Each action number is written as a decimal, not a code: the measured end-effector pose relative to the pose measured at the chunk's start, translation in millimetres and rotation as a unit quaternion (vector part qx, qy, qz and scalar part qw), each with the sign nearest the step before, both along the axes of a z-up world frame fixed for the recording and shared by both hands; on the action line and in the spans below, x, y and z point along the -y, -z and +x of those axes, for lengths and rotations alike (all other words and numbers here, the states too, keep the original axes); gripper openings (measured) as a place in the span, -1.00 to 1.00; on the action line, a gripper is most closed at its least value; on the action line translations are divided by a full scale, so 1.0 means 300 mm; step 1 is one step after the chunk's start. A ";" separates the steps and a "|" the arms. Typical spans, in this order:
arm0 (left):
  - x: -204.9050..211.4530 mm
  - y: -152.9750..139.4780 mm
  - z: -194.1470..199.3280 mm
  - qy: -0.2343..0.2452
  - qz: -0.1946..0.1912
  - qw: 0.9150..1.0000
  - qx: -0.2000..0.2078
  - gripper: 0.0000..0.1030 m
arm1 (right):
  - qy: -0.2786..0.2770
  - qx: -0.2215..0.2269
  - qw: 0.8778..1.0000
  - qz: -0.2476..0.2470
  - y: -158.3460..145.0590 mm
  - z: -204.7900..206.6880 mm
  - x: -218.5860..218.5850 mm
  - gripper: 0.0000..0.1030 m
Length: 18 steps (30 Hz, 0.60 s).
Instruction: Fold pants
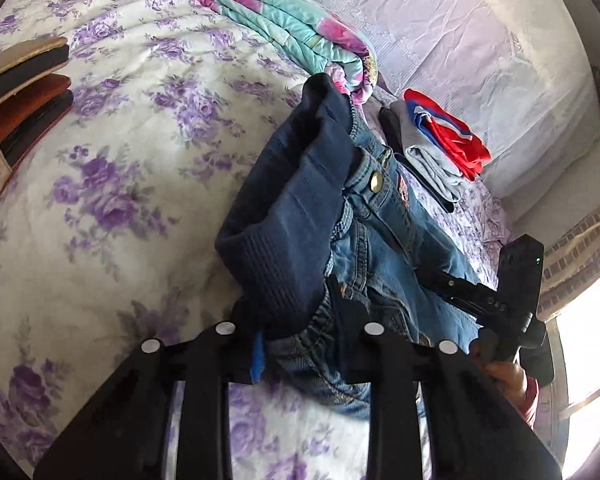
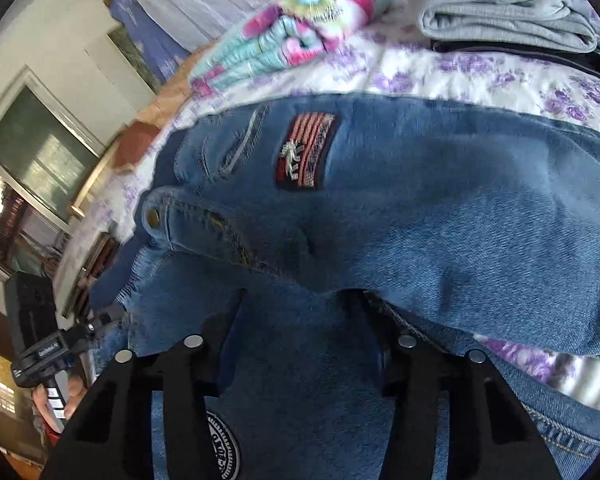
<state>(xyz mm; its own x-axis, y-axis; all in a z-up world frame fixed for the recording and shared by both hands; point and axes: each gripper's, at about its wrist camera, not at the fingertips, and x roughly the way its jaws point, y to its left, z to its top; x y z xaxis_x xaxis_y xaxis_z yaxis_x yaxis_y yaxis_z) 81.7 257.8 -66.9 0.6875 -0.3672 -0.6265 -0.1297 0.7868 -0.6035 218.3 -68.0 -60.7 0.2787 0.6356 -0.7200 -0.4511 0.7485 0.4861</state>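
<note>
At lower centre of the left wrist view, the jeans (image 1: 364, 216) are clamped at the waistband by the left gripper (image 1: 300, 344). Denim sits between the right gripper (image 2: 300, 320) fingers; a grip cannot be told.

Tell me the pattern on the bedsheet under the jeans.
Purple flowers on white bedsheet, clearest in the left wrist view.

Floral bed (image 1: 112, 152) carries jeans (image 1: 380, 232), folded clothes (image 1: 432, 152).
</note>
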 end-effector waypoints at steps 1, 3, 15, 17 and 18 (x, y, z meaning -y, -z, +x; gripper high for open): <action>-0.004 -0.002 -0.005 0.000 -0.002 1.000 -0.002 -0.48 | -0.002 0.005 1.000 0.000 -0.007 -0.012 0.011 -0.01; -0.022 -0.032 -0.021 -0.002 -0.005 1.000 -0.004 -0.31 | -0.009 0.024 1.000 0.003 -0.022 -0.050 0.039 0.22; -0.096 -0.233 0.423 -0.040 0.088 0.995 0.003 0.87 | -0.032 0.056 0.997 0.046 -0.008 -0.095 0.092 0.71; -0.091 -0.202 0.515 -0.047 0.112 0.993 -0.016 0.86 | -0.040 0.055 0.996 0.052 -0.006 -0.091 0.087 0.81; -0.088 -0.184 0.535 -0.047 0.113 0.992 -0.020 0.86 | -0.041 0.055 0.996 0.053 -0.006 -0.091 0.086 0.83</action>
